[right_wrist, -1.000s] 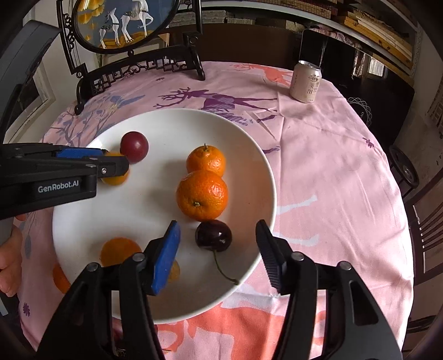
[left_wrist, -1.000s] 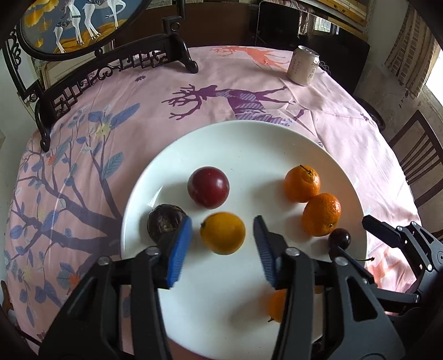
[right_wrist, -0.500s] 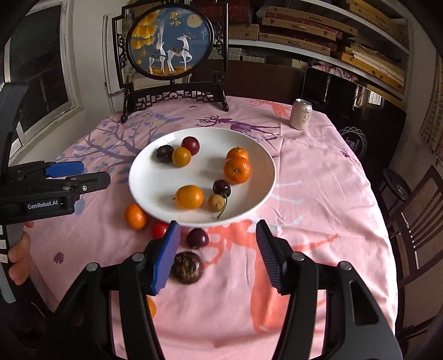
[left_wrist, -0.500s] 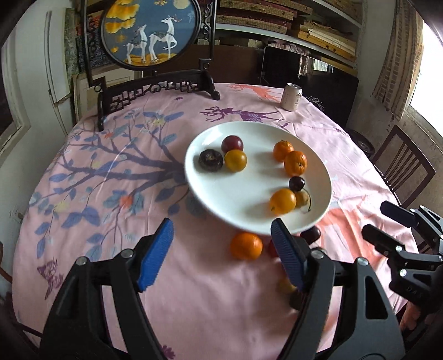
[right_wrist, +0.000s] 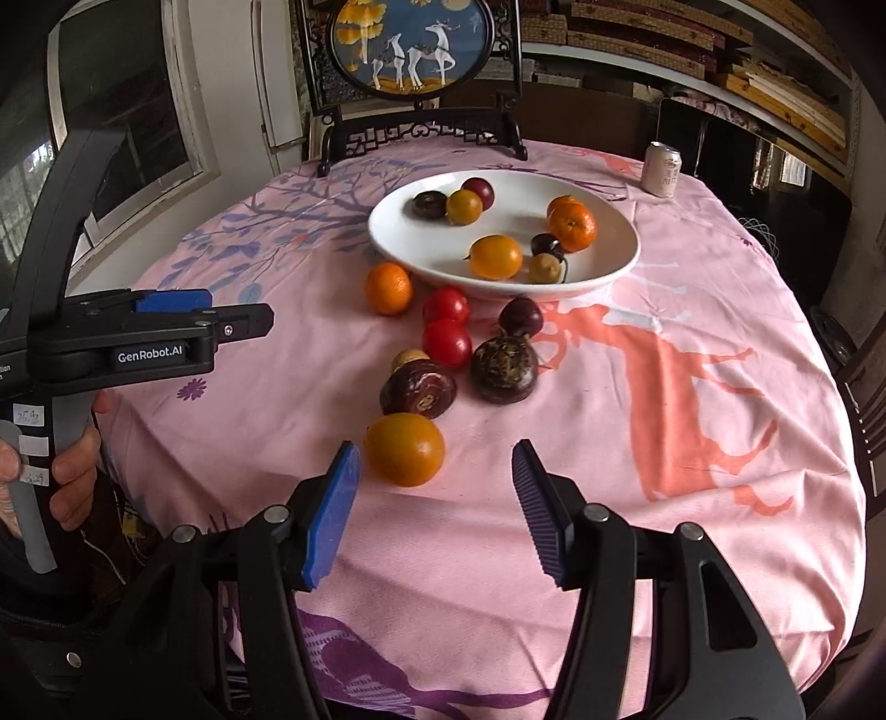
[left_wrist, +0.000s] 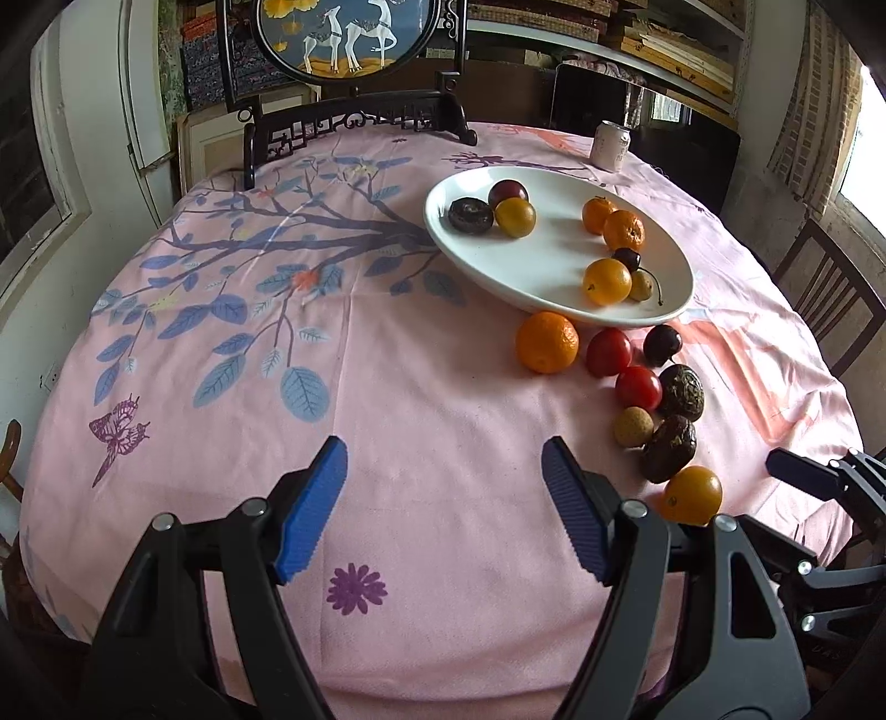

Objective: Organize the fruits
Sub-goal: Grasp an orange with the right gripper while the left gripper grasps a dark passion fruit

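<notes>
A white plate (left_wrist: 531, 271) (right_wrist: 421, 243) sits on the pink tablecloth and holds several fruits: oranges, a plum, a cherry and a dark passion fruit. Loose fruit lies on the cloth in front of it: a mandarin (left_wrist: 547, 342) (right_wrist: 388, 288), two red tomatoes (right_wrist: 446, 324), dark passion fruits (right_wrist: 504, 368) and a yellow-orange fruit (right_wrist: 405, 448) (left_wrist: 692, 494). My left gripper (left_wrist: 443, 509) is open and empty above bare cloth, left of the loose fruit. My right gripper (right_wrist: 434, 512) is open and empty, just in front of the yellow-orange fruit.
A drink can (left_wrist: 611, 145) (right_wrist: 663, 169) stands at the far right of the table. A round painted screen on a dark stand (right_wrist: 412, 50) stands at the far edge. Wooden chairs (left_wrist: 830, 299) stand at the right of the table.
Both grippers have pulled back from over the plate toward the table's near edge, still open and empty. The loose fruit in front of the plate has come into view.
</notes>
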A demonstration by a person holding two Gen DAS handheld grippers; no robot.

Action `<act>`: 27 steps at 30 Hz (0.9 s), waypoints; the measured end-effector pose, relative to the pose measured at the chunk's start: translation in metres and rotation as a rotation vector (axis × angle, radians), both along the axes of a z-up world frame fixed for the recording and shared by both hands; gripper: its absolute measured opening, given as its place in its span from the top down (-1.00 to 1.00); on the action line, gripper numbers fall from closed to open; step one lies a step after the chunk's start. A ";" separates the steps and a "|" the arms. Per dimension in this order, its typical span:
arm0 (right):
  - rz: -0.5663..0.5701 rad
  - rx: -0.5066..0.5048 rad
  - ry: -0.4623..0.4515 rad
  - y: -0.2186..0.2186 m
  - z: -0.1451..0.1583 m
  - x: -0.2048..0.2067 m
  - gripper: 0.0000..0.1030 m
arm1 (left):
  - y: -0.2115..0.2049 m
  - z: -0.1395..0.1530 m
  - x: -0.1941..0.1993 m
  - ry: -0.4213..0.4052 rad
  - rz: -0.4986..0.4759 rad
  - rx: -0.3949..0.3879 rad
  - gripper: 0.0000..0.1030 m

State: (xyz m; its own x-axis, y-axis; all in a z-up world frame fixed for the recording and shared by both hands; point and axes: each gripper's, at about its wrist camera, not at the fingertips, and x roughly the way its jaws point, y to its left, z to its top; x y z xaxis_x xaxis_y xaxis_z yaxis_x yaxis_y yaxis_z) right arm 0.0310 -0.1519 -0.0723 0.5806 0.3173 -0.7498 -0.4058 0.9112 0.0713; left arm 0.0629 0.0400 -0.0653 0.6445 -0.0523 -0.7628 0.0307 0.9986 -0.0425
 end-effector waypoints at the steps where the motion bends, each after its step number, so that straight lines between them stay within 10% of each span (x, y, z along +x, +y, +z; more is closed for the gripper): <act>1: 0.008 0.005 0.012 0.002 -0.004 0.001 -0.12 | 0.001 0.000 -0.001 -0.001 0.000 -0.001 -0.45; 8: 0.024 0.060 0.084 0.009 -0.024 0.019 -0.11 | 0.001 -0.002 -0.001 0.017 -0.004 -0.019 -0.45; 12: 0.034 0.067 0.101 0.011 -0.029 0.021 0.26 | -0.009 -0.002 -0.002 0.024 -0.040 -0.025 -0.45; 23: -0.197 0.040 0.047 -0.070 -0.013 0.013 0.26 | -0.090 -0.014 0.002 0.041 -0.223 0.016 -0.45; 27: -0.199 0.068 0.057 -0.080 -0.016 0.008 0.26 | -0.106 -0.018 0.010 0.054 -0.237 0.027 -0.13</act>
